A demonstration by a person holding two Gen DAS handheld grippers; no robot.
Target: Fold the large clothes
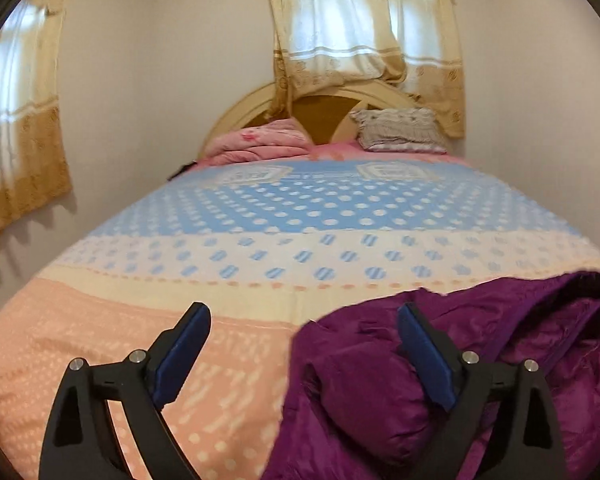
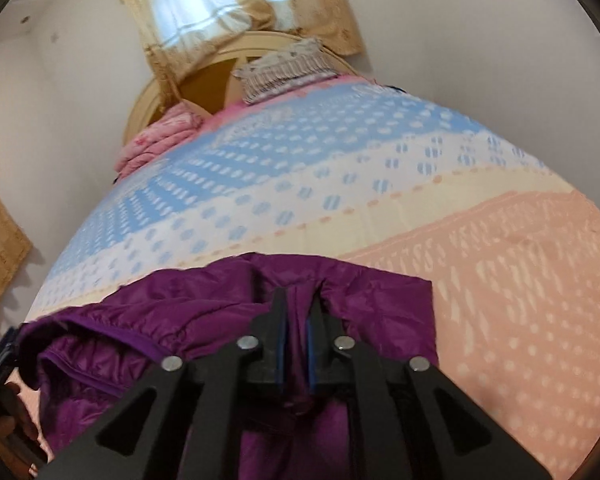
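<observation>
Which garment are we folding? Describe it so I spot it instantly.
Start at the bed with its blue, cream and peach spotted cover. At its near end lies a puffy purple jacket, pinched by the right gripper. It is the only dark, shiny item there.

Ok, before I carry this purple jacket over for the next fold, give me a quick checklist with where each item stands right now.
1. Right gripper has the purple jacket: ok, fingers closed on a ridge of fabric.
2. Left gripper has a hold: not ok, fingers wide open, one finger over the jacket, the other above the bedspread.
3. Jacket flat: not ok, bunched and puffy on the left wrist view.
4. Room on the bed ahead: ok, the bedspread is bare up to the pink blanket and the pillow.
5. Sleeves tucked: cannot tell, folds hide them.
6. Grip depth on the right: cannot tell, fabric hides the fingertips.
</observation>
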